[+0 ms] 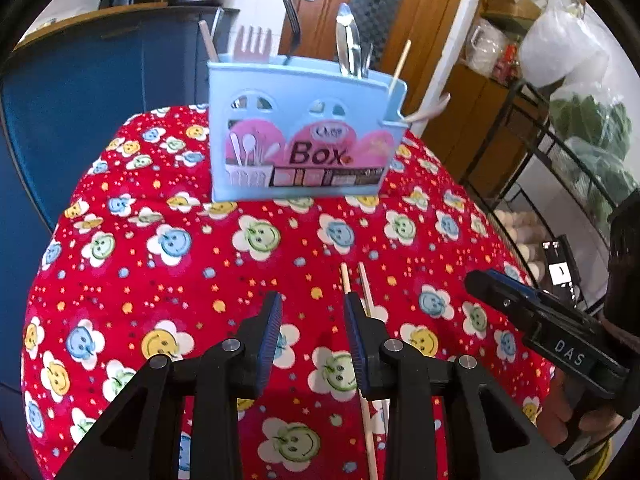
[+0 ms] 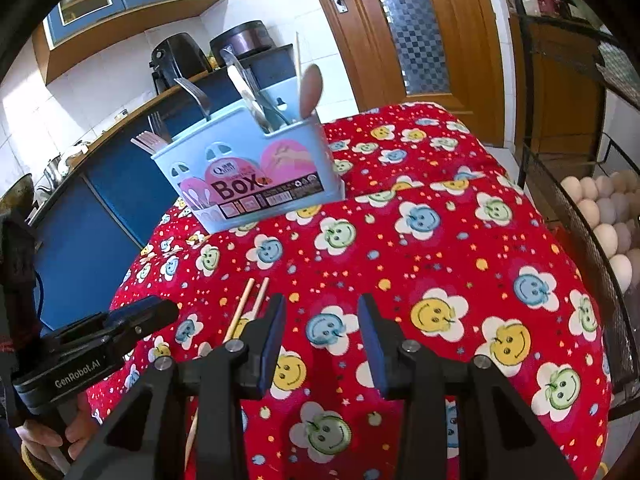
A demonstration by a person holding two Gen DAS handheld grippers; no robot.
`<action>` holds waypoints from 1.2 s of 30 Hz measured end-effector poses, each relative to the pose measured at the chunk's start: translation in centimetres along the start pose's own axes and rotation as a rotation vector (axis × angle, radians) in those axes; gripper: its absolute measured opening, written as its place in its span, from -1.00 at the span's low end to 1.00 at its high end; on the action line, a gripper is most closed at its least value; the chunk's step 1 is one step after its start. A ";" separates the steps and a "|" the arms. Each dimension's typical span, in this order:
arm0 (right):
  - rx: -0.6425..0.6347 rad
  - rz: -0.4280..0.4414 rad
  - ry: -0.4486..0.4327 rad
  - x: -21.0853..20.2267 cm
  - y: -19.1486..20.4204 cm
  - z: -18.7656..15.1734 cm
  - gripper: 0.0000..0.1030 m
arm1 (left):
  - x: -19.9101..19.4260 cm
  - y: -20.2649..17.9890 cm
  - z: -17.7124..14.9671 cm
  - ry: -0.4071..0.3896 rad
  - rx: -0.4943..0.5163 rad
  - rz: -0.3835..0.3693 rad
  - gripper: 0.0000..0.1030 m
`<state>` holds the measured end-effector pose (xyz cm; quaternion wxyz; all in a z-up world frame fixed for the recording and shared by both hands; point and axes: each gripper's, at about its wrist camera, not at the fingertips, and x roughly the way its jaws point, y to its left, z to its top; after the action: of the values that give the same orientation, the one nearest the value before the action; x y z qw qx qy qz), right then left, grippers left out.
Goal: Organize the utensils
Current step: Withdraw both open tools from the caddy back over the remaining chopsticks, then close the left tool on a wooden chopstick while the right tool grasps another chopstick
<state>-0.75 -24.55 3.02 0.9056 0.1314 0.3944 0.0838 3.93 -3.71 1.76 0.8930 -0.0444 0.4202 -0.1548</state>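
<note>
A light blue utensil box [image 1: 304, 136] [image 2: 256, 176] labelled "Box" stands at the far side of the red smiley tablecloth [image 1: 200, 264] [image 2: 460, 248]. Forks, spoons and one chopstick stick up out of it. Two wooden chopsticks [image 1: 356, 284] [image 2: 250, 300] lie side by side on the cloth. My left gripper [image 1: 313, 312] [image 2: 166, 309] is open just above them, and its right finger covers part of them. Nothing sits between its pads. My right gripper [image 2: 322, 308] [image 1: 476, 280] is open to the right of the chopsticks, holding nothing.
A black wire rack [image 2: 560, 184] holding eggs [image 2: 604, 236] stands right of the table. A blue cabinet [image 1: 100, 80] runs along the left, behind the table. A wooden door [image 2: 400, 40] is behind the box. A hand [image 2: 44, 436] grips the left tool.
</note>
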 end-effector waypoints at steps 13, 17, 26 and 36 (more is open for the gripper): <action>0.037 0.006 0.023 0.7 -1.1 -0.5 -0.22 | 2.1 -1.0 -1.3 0.090 0.034 -0.012 -0.37; 0.041 0.009 0.026 0.9 -1.2 -0.5 -0.22 | 2.6 -1.3 -1.5 0.109 0.044 -0.018 -0.37; 0.065 0.026 0.037 1.0 -1.8 -0.5 -0.22 | 3.6 -2.3 -2.1 0.140 0.081 -0.018 -0.37; 0.083 0.036 0.043 1.2 -2.1 -0.6 -0.22 | 4.8 -3.3 -2.2 0.131 0.158 0.038 -0.38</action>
<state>-0.27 -26.14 1.15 0.8891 0.1743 0.4143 0.0862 4.38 -8.28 -2.50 0.8671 0.0442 0.4650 -0.1730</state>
